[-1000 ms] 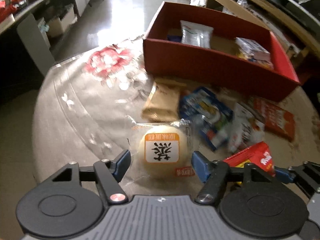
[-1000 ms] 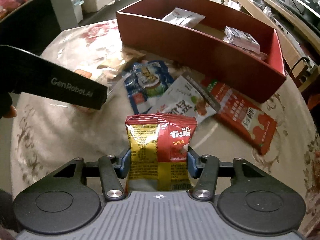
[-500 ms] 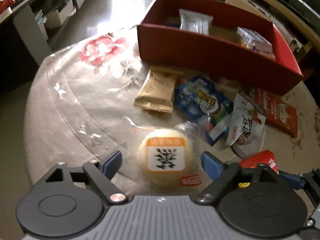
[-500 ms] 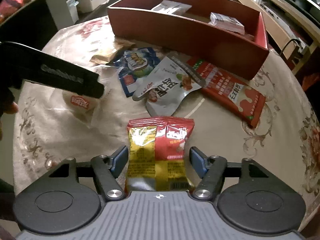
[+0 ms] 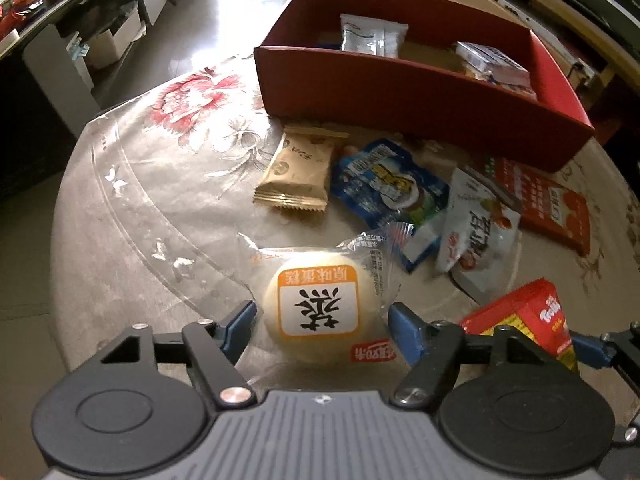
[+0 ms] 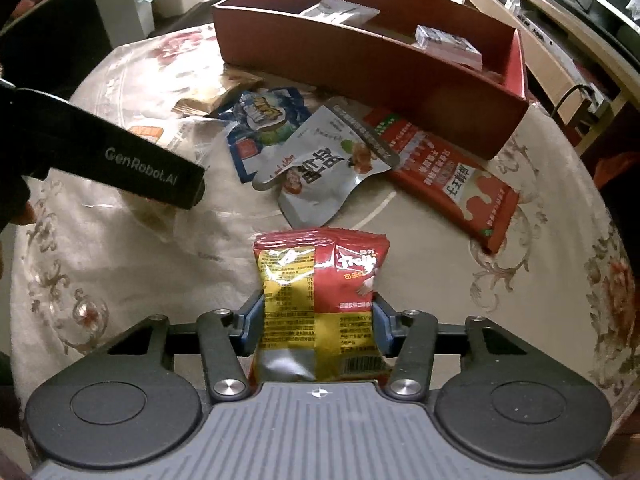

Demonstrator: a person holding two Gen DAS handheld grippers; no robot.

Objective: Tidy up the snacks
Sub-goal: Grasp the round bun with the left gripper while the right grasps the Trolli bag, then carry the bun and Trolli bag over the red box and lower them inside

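Round table point(image 5: 132, 216) with floral cloth under clear cover fills both views. Red box point(image 5: 400, 92) sits upper centre of left view, upper centre-right of right view – a silver pack point(image 5: 372, 38) and a small white pack point(image 5: 490, 60) lie inside. Loose snacks just below box: long red pack point(image 6: 448, 178) at right, grey pouch point(image 6: 324, 172) overlapping it, blue pack point(image 5: 390, 184), tan bar point(image 5: 298, 172) at left.

Bun point(image 5: 320, 318) – round, pale yellow, in clear wrap with orange-framed white label and black character – lies on table at lower centre of left view, between left gripper point(image 5: 322, 322) fingers. Jaws closing; left pad meets the wrap, right pad stands just off it, so not yet clamped.

Gummy bag point(image 6: 320, 308) – red and gold foil, barcode at bottom – at lower centre of right view, clenched between right gripper point(image 6: 318, 324) pads, jaws closing.

Versus half a second ago: both grippers narrower, after widening. A second ago the right already pinched the bag. Bun and bag barely shifted.
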